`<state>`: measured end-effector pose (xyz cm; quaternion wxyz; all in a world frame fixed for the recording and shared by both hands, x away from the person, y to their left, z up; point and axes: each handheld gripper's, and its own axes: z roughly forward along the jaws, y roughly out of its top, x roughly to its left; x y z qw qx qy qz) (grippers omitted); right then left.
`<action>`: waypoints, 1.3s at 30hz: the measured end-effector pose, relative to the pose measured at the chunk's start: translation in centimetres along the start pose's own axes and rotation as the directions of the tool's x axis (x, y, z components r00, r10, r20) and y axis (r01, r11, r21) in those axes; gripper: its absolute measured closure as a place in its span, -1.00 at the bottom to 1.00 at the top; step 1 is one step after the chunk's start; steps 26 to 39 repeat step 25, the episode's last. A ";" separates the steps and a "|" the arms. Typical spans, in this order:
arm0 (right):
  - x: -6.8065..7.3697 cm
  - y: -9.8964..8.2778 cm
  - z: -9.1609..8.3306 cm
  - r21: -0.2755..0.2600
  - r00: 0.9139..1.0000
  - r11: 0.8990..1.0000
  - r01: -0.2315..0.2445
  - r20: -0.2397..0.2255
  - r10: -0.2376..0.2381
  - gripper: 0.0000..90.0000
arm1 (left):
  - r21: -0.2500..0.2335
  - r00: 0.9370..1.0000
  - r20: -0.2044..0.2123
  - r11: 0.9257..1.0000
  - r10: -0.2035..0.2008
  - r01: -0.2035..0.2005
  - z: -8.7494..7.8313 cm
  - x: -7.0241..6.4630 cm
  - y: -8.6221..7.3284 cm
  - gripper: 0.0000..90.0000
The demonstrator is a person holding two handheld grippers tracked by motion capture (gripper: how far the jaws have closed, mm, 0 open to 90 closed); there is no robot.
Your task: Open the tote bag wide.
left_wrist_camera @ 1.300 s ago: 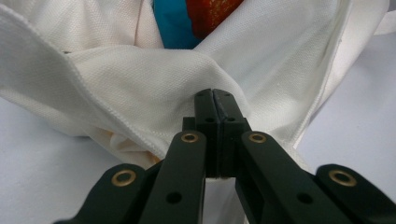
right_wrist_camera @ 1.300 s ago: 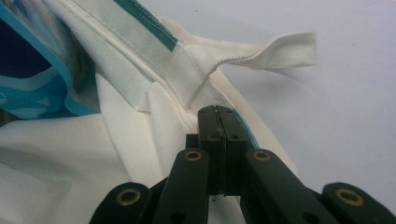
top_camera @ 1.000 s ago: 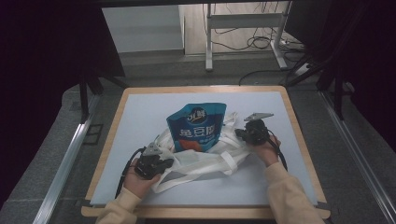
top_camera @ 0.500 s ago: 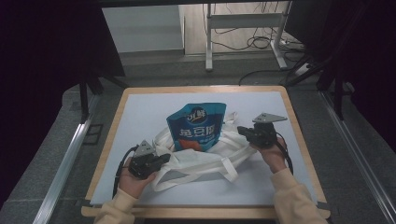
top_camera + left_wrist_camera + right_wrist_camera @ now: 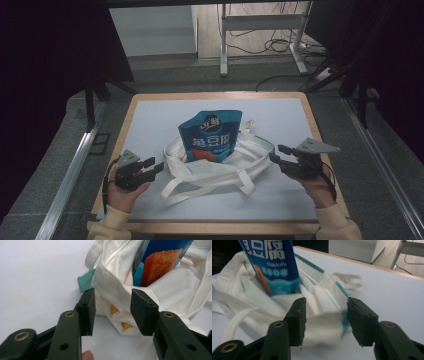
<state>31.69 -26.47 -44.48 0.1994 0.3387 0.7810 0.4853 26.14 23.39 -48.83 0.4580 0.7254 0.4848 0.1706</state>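
A blue snack pouch (image 5: 212, 134) stands with its lower part inside a white cloth tote bag (image 5: 220, 169) in the middle of the table. My left gripper (image 5: 155, 165) hangs open just left of the bag, apart from it. In the left gripper view its jaws frame the bag's corner (image 5: 113, 310), with the pouch (image 5: 160, 262) showing inside. My right gripper (image 5: 278, 154) stands open at the bag's right side, a short gap away. In the right gripper view the bag's edge (image 5: 324, 322) lies beyond the jaws and the pouch (image 5: 274, 267) rises behind it.
The table (image 5: 150, 130) has a white top inside a wooden frame (image 5: 315, 125). The bag's handles (image 5: 200, 187) lie loose toward the front edge. A metal stand (image 5: 260, 25) and cables are on the floor beyond the table.
Both grippers have let go of the bag and drawn outward and back, the left to the left, the right to the right. The bag has settled flatter around the pouch.
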 end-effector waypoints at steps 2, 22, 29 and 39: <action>-0.4 -0.9 -0.8 0.006 1.000 1.000 -0.014 0.020 0.013 0.02 | 0.005 1.000 0.000 1.000 0.002 -0.002 -0.2 0.2 -0.3 0.15; -2.1 -4.6 -1.0 0.081 0.994 0.993 -0.087 0.068 0.081 -0.07 | 0.085 0.999 -0.045 0.996 0.002 0.002 0.8 1.2 -1.8 -0.31; -2.2 -4.7 -0.9 0.083 0.994 0.992 -0.091 0.070 0.085 -0.09 | 0.097 0.999 -0.050 0.995 0.003 0.002 1.0 1.3 -1.9 -0.34; -2.2 -4.7 -0.9 0.083 0.994 0.992 -0.091 0.070 0.085 -0.09 | 0.097 0.999 -0.050 0.995 0.003 0.002 1.0 1.3 -1.9 -0.34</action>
